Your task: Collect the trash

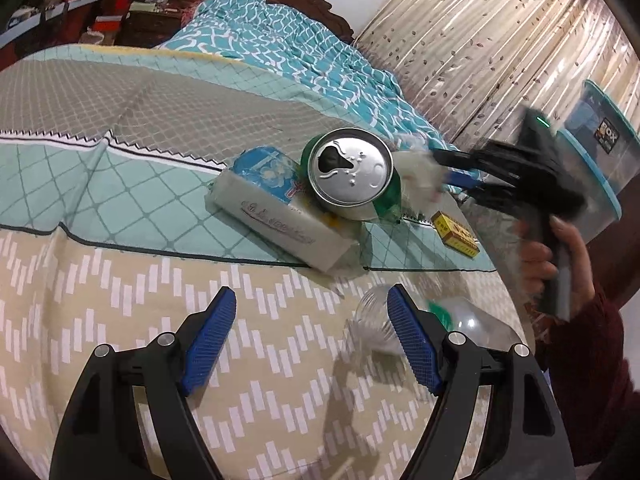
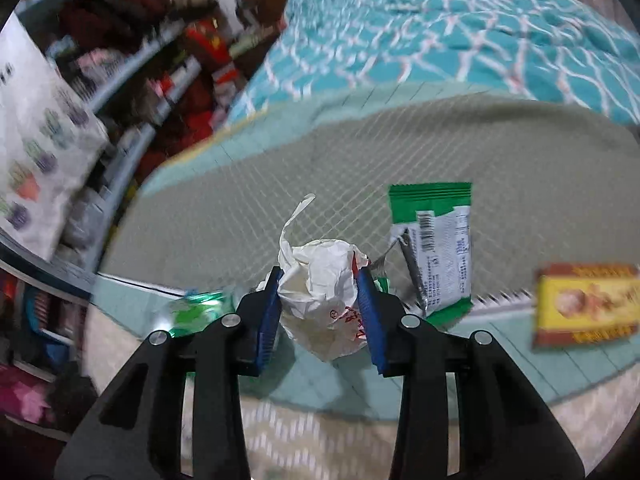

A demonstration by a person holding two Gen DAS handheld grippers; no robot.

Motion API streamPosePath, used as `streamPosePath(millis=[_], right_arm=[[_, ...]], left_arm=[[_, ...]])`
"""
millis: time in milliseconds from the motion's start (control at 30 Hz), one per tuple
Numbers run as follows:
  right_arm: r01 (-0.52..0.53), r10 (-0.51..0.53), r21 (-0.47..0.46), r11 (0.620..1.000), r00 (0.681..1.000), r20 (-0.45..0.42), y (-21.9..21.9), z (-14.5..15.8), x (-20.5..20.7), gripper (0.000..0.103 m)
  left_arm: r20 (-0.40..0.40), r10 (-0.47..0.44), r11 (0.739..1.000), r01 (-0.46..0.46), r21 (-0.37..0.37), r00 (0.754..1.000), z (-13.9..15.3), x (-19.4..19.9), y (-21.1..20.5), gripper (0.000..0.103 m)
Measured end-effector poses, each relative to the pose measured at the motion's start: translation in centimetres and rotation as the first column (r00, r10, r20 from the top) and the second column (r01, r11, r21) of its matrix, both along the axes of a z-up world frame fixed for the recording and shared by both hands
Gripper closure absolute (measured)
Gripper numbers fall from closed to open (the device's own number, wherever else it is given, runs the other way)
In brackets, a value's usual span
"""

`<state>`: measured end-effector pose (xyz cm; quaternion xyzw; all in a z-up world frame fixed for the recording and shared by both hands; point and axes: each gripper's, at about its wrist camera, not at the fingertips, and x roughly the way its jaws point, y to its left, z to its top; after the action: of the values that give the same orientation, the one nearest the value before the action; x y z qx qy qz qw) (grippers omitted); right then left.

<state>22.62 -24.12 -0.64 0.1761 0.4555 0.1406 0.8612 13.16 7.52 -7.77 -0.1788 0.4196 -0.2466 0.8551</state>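
Observation:
My right gripper (image 2: 318,276) is shut on a crumpled white paper wad (image 2: 320,292) and holds it above the bed; it also shows blurred in the left wrist view (image 1: 416,172). My left gripper (image 1: 310,296) is open and empty above the bedspread. Ahead of it a green can (image 1: 352,170) leans on a white tissue pack (image 1: 276,216). A clear plastic bottle (image 1: 460,324) lies just behind its right finger (image 1: 412,344). A green and white wrapper (image 2: 440,248) and a yellow and red small box (image 2: 586,306) lie on the bed to the right of the wad.
A teal patterned quilt (image 1: 304,56) is bunched at the head of the bed. A clear storage box with a blue lid (image 1: 604,152) stands at the right by the curtain (image 1: 500,40). Cluttered shelves (image 2: 160,80) are at the left.

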Motion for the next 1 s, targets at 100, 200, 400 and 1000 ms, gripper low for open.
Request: streamPosePath(millis=[100,200,400,1000], right_arm=[[0.016,-0.018,0.112,0.994,1.0,0.017,-4.0,0.1,-4.3,0.063],[0.087,-0.092,0.134,0.987,0.995,0.032,-7.6,-0.9,-9.3,0.063],[0.096,-0.096,0.002,0.995,0.992,0.08,-9.3,-3.1,-19.1,0.026],[0.247,-0.235,-0.189,0.95,0.968,0.083,-14.4,-4.9,-16.9,0.012]], left_arm=[[-0.007,-0.001,1.0,0.001,-0.018,1.0,-0.1,0.1,0.3,0.029],[-0.013,-0.004,1.0,0.004,-0.008,1.0,-0.1,0.3,0.2,0.029],[0.018,-0.031,0.999,0.03,0.022,0.999,0.6,-0.2,-0.5,0.028],[0.096,-0.478,0.875,0.464,0.135,0.873,6.7,-9.0,-17.7,0.025]])
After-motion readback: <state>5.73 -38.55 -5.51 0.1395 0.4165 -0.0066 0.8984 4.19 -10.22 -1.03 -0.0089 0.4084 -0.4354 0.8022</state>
